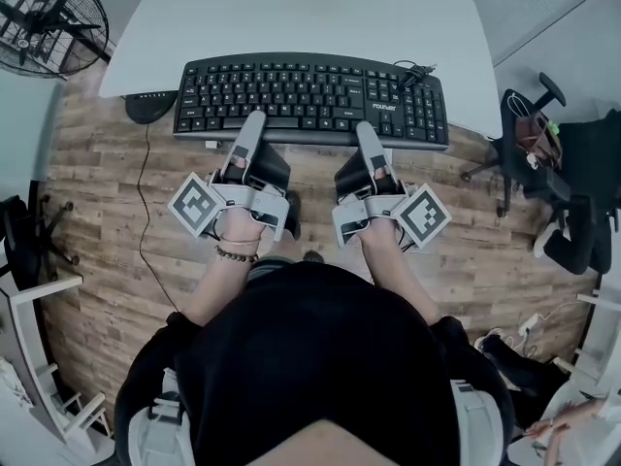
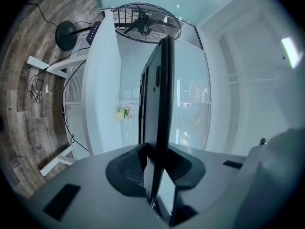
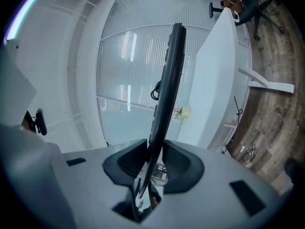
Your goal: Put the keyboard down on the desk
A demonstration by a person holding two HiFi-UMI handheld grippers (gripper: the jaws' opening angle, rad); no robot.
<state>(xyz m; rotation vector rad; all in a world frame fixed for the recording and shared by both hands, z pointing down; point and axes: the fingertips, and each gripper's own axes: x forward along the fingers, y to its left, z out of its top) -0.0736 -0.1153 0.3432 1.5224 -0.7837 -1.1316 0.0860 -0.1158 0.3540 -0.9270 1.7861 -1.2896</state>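
The keyboard (image 1: 310, 90) – clamped by left gripper (image 1: 253, 121) and right gripper (image 1: 367, 130); desk (image 1: 291, 17) alongside.

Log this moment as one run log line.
left gripper: shut on keyboard | right gripper: shut on keyboard | keyboard: over near edge of desk, not set down

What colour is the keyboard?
The keyboard is black with white key lettering; the head view shows it best.

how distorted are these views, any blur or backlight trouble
Head view: sharp, evenly lit, mild barrel curve on the desk edges. Left gripper view: heavy fisheye, black corners, the keyboard backlit to a dark silhouette. Right gripper view: same fisheye and backlight, floor bowed at the right.
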